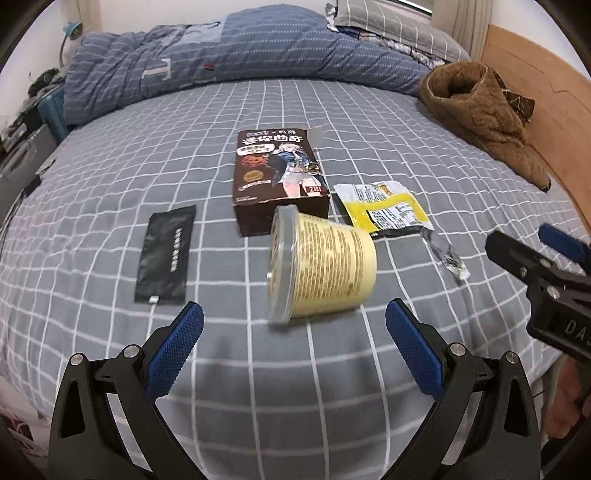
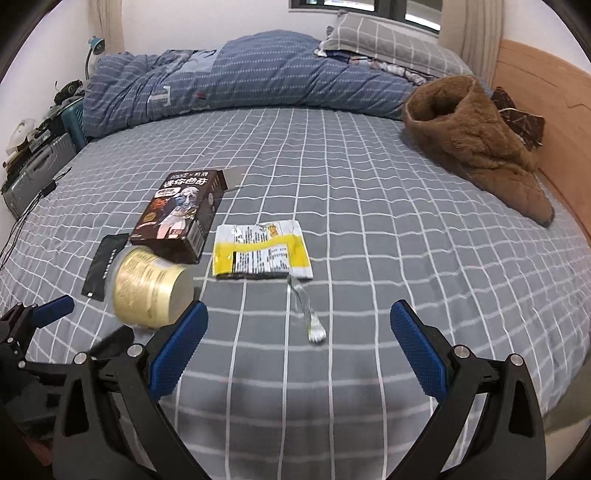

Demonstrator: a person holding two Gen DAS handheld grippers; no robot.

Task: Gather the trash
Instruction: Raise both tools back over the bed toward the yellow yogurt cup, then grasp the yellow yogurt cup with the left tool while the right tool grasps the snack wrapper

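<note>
A yellow plastic cup (image 1: 321,264) with a clear lid lies on its side on the grey checked bed sheet (image 1: 258,369), just ahead of my open, empty left gripper (image 1: 293,345). It also shows in the right wrist view (image 2: 151,290). Behind it lie a brown cookie box (image 1: 279,173), a yellow and white snack wrapper (image 1: 384,206), a black sachet (image 1: 168,254) and a clear plastic fork wrapper (image 1: 445,254). My right gripper (image 2: 299,345) is open and empty, close to the clear wrapper (image 2: 306,314) and the snack wrapper (image 2: 262,251).
A folded blue quilt (image 1: 236,59) and pillows (image 1: 391,26) lie at the far side of the bed. A brown fleece garment (image 1: 480,110) lies at the right by the wooden bed frame (image 1: 546,96). A suitcase (image 2: 33,173) and clutter stand left of the bed.
</note>
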